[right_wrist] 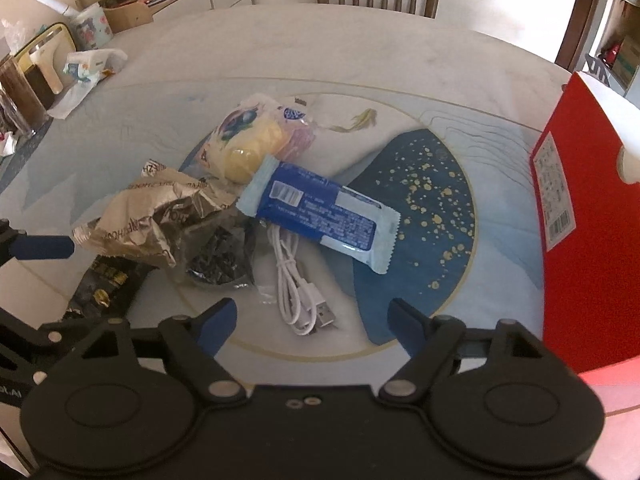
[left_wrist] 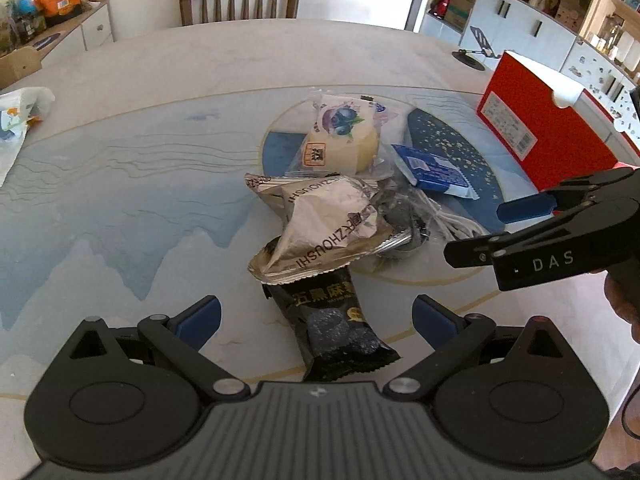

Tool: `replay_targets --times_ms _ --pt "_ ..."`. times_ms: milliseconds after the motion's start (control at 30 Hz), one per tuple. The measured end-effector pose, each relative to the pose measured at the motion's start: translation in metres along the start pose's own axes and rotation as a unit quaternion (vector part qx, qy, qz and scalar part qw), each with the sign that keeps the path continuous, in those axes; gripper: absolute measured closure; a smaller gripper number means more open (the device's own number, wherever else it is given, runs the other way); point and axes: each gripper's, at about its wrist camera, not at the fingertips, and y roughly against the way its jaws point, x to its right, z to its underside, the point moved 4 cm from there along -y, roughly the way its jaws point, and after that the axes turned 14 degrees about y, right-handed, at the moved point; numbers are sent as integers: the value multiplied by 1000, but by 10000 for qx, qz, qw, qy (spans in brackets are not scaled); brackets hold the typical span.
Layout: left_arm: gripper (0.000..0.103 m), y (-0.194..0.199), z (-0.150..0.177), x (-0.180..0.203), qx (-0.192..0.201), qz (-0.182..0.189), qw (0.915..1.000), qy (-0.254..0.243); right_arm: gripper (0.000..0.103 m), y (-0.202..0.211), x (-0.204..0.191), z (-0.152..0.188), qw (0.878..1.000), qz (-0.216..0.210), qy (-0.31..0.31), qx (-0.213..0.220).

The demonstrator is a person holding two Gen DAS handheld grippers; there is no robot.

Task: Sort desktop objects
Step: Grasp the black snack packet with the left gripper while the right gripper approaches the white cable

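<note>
A heap of packets lies mid-table: a black snack packet [left_wrist: 336, 320], a silver foil packet [left_wrist: 324, 224], a blueberry cake packet [left_wrist: 344, 140] and a blue wafer packet [right_wrist: 320, 216]. A coiled white USB cable [right_wrist: 300, 292] lies in front of the blue packet, beside a clear bag of dark bits [right_wrist: 220, 260]. My left gripper [left_wrist: 316, 316] stands open astride the black packet, pads apart from it. My right gripper [right_wrist: 312, 314] hangs open over the cable's plug end, and neither pad touches it. A red box [right_wrist: 580, 220] stands on the right.
The round patterned table [left_wrist: 120, 184] has a wooden chair [left_wrist: 240, 0] behind it. A phone stand [left_wrist: 476, 52] sits at the back right and a crumpled white bag [left_wrist: 20, 120] at the left edge. Jars and boxes crowd the left rim [right_wrist: 24, 80].
</note>
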Motion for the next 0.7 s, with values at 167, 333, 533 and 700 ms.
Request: replay_targets --times_ms 167,333,533,700 --pt "1 -4 2 1 30 -78 10000 -15 29 -6 -3 0 9999 27 152 -71" --pt "1 -7 2 -1 -9 -90 9999 44 31 -9 -5 -3 9996 69 263 -83" --pt "2 -9 3 -3 -84 -121 9998 142 37 -10 -9 -7 9991 128 389 -115" --pt "10 -10 5 0 -155 -104 9998 111 42 -11 -10 -9 9989 96 428 -156"
